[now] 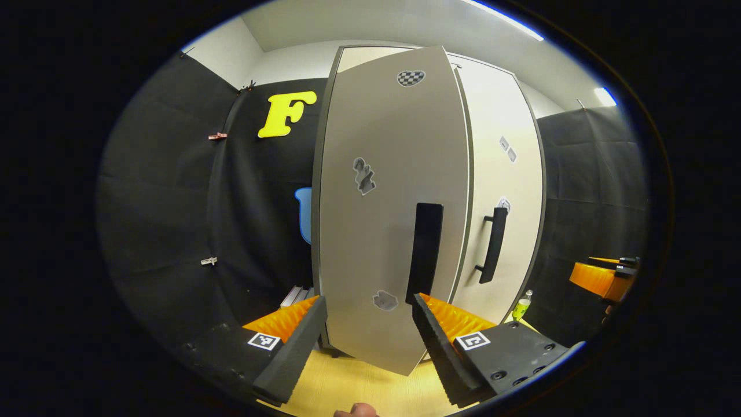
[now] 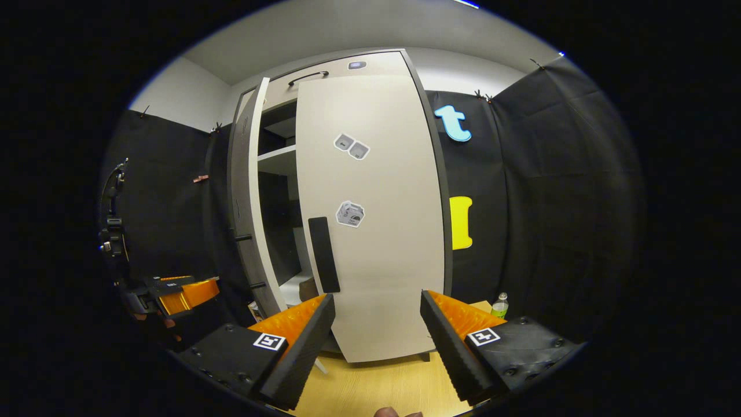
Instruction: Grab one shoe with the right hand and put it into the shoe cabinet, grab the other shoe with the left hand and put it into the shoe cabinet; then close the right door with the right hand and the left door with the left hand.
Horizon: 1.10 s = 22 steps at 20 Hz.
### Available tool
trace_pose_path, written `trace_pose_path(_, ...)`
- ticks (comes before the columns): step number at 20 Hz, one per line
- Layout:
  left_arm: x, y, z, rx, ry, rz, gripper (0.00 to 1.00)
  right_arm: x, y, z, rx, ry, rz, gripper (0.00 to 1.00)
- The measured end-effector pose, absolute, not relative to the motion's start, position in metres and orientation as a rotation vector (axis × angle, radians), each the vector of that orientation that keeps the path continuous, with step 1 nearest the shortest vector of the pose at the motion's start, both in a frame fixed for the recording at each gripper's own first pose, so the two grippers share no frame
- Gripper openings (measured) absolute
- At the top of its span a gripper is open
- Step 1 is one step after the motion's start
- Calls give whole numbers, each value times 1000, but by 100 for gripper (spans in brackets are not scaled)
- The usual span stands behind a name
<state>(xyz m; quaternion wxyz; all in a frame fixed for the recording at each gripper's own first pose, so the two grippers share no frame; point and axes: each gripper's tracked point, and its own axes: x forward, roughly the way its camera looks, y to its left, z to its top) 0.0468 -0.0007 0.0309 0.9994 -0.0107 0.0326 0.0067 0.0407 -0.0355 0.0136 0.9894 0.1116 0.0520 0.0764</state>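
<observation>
The shoe cabinet stands close ahead on the wooden floor. In the left gripper view its left door (image 1: 382, 174) swings partly out toward me, with a black handle (image 1: 425, 252). Beyond it the right door (image 1: 503, 174) looks flush. My left gripper (image 1: 369, 298) is open just short of the left door, holding nothing. In the right gripper view the right door (image 2: 376, 231) faces me, and the left door (image 2: 246, 202) stands open, edge-on. My right gripper (image 2: 377, 295) is open and holds nothing. Dark shelves (image 2: 278, 159) show in the gap. A pale shape (image 2: 298, 286) lies low inside; I cannot tell what it is.
A small green-capped bottle (image 2: 499, 304) stands on the floor right of the cabinet, the same bottle (image 1: 523, 305) showing in the left gripper view. Black cloth walls close in on both sides. The other gripper (image 1: 602, 278) hangs at the right edge. Light wooden floor (image 2: 376, 388) lies below the fingers.
</observation>
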Motion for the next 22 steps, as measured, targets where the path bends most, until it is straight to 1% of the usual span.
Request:
trace_pose_path(3,41,3,30,2,65,26,95,40,-31,14,216,107,152,98)
trace_pose_path(4,38,3,30,9,64,27,98,40,-30,13,211,109,149,98)
trace_pose_path(5,36,3,30,16,63,25,95,39,-27,13,205,110,150,98)
trace_pose_path(14,27,-4,31,68,55,17,95,38,-21,13,147,108,133,98)
trace_pose_path(15,27,-5,30,71,56,17,92,38,-20,13,145,109,134,98)
trace_pose_path(16,27,-6,29,73,57,15,95,38,-20,13,142,109,134,98)
trace_pose_path(17,27,-7,28,74,58,14,95,38,-19,13,139,108,134,98)
trace_pose_path(18,27,-7,28,74,59,14,92,38,-19,14,137,108,134,98)
trace_pose_path(19,27,-7,27,73,60,14,92,39,-18,13,135,108,134,98)
trace_pose_path(20,28,-8,27,72,62,14,95,38,-18,12,134,110,135,98)
trace_pose_path(22,29,-7,28,71,61,16,94,38,-18,12,127,109,134,98)
